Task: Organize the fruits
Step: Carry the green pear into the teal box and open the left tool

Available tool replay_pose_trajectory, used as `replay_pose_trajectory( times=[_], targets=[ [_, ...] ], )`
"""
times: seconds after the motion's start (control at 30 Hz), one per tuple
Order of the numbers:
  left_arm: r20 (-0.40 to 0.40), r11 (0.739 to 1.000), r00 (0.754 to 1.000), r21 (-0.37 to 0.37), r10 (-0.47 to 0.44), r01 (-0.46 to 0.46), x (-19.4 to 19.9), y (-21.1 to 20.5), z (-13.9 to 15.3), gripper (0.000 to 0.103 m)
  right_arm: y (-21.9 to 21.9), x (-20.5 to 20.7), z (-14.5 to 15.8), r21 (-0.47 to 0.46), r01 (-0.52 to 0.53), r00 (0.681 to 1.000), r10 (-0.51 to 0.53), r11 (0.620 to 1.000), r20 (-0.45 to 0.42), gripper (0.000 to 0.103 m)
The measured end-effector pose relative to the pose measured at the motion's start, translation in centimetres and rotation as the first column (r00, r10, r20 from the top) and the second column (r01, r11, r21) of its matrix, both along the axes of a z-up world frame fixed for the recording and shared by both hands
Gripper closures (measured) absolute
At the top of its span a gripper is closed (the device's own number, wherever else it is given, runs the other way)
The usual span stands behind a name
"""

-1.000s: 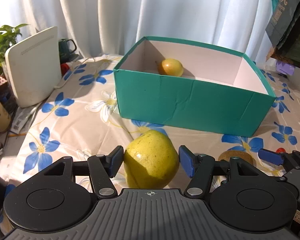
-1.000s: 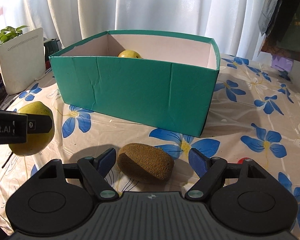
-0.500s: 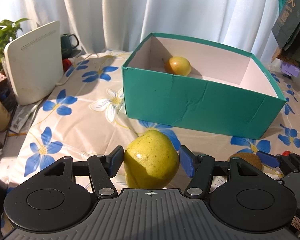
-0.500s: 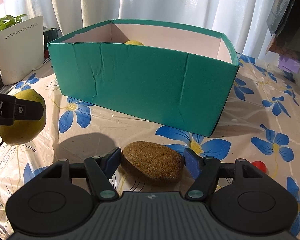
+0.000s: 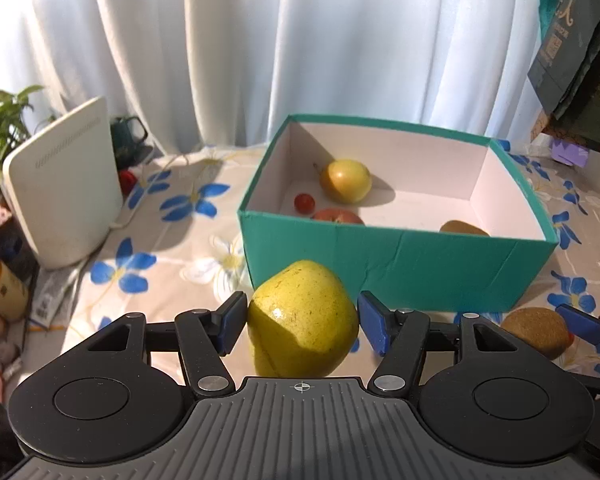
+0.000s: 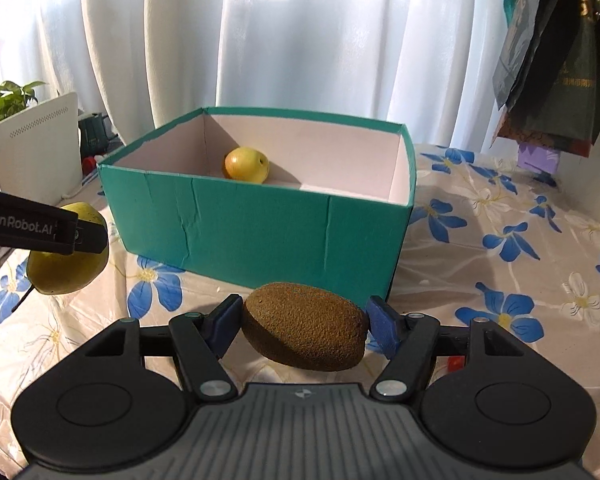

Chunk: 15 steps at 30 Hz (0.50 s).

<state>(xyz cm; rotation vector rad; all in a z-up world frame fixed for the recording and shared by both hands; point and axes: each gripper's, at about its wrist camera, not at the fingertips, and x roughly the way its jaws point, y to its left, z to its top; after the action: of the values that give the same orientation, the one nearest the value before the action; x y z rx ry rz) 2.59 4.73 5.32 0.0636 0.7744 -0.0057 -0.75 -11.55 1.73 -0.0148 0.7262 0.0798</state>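
left gripper point(image 5: 302, 322): fingers clamped on green pear point(image 5: 302, 320), held clear of the floral tablecloth point(image 5: 160, 248) before the teal box point(image 5: 396, 268) near wall | box: yellow pear point(image 5: 346, 181) at far-left corner, cherry tomato point(image 5: 304, 202), red fruit, kiwi inside | right gripper point(image 6: 304, 326): fingers clamped on brown kiwi point(image 6: 305, 332), raised before the box's near-right corner

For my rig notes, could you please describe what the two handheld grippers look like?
Both match: the left gripper and right gripper have black linkage arms, blue-padded fingers, round black housings and a ribbed grey base. White "GenRobot.AI" lettering marks the left gripper's side.
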Motion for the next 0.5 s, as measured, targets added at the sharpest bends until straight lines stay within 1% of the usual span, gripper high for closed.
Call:
replay_pose_trajectory(
  times=[0.07, 0.2, 0.33, 0.5],
  targets=[
    [0.025, 1.0, 1.0, 0.008, -0.015, 0.015, 0.6, -0.3, 1.1, 0.037, -0.2, -0.3, 0.9, 0.005, 0.012, 1.0, -0.012, 1.0, 0.025, 0.035],
    [0.066, 0.999, 0.997, -0.003, -0.039, 0.04, 2.7, -0.8, 3.4, 0.037, -0.7, -0.5, 2.3, 0.019, 0.048, 0.996, -0.049, 0.999, 0.069, 0.035],
    [0.095, 0.999, 0.994, 0.002, -0.047, 0.047, 5.0, -1.3, 4.8, 0.037, -1.1, -0.6, 3.2, 0.024, 0.079, 0.992, -0.081, 0.997, 0.093, 0.035],
    [0.118, 0.998, 0.991, 0.016, -0.06, 0.059, 7.5, -2.1, 5.6, 0.037, -1.6, -0.6, 3.7, 0.031, 0.12, 0.987, -0.122, 0.992, 0.105, 0.035]
  ],
)
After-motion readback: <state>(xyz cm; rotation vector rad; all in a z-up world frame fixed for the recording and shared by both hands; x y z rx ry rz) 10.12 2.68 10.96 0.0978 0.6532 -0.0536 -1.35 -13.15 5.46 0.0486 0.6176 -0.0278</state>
